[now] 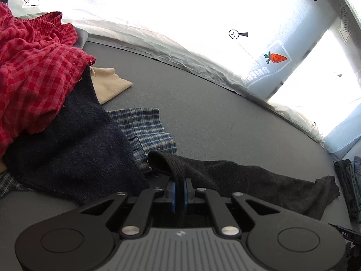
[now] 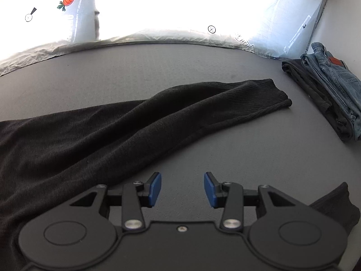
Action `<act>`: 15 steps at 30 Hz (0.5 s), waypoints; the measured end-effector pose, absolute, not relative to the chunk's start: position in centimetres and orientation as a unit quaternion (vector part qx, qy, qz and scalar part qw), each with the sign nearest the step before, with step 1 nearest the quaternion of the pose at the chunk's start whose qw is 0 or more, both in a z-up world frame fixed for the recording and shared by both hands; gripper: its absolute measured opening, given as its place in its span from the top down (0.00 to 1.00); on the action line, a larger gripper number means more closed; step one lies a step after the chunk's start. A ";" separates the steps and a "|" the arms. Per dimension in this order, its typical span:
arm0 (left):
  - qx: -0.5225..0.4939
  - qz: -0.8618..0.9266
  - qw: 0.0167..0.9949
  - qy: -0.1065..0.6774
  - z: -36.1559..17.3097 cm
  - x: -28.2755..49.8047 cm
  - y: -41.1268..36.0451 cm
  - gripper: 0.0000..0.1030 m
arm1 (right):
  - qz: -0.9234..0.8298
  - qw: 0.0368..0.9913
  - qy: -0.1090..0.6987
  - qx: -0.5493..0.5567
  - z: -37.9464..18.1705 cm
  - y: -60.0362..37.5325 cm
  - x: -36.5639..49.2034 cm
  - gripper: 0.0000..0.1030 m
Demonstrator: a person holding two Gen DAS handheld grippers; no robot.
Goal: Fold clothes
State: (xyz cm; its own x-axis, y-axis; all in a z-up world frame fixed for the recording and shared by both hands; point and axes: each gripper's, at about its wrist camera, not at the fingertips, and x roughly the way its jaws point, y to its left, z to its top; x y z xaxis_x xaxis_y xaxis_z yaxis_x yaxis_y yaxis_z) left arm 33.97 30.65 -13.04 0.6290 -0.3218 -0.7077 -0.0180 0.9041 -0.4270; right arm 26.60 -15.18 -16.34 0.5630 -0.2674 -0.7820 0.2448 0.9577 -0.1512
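Where left gripper pinches — black sweater fold.

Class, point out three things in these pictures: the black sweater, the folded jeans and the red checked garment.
black sweater (image 2: 94, 131): right wrist view, on its body.
folded jeans (image 2: 338, 79): right wrist view, on the top fold.
red checked garment (image 1: 33, 72): left wrist view, mid-cloth.

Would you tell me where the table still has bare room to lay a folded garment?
Bare grey table lies between the black sweater and the back sheeting. Crowded: the heap under the red checked garment and the folded jeans.
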 end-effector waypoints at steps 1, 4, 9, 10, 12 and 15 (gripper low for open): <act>-0.216 -0.085 0.878 0.418 -12.6 34.2 31.0 0.94 | -0.147 0.883 0.446 -0.015 -16.4 -15.3 26.7 0.58; -0.293 -0.073 0.867 0.397 -11.6 35.6 32.4 0.94 | -0.154 0.880 0.449 -0.019 -16.5 -15.6 27.2 0.58; -0.402 -0.027 0.841 0.361 -12.2 39.1 34.3 0.96 | -0.157 0.877 0.454 -0.020 -16.9 -15.8 27.6 0.58; -0.390 -0.012 0.844 0.367 -12.8 40.1 34.0 0.96 | -0.156 0.876 0.456 -0.020 -17.0 -15.7 27.6 0.58; -0.368 0.002 0.847 0.384 -13.7 41.7 33.3 0.95 | -0.151 0.877 0.456 -0.012 -17.1 -15.8 27.6 0.58; -0.334 0.002 0.857 0.393 -14.0 42.2 32.2 0.92 | -0.139 0.882 0.451 0.006 -16.8 -16.0 27.6 0.58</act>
State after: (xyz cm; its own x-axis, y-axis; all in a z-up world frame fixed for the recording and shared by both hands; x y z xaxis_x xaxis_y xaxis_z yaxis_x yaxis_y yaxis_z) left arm 42.24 32.17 -14.01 0.6915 -0.2588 -0.6745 -0.2660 0.7768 -0.5708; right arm 27.61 -16.01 -16.82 0.5548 -0.2395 -0.7967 0.2510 0.9612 -0.1142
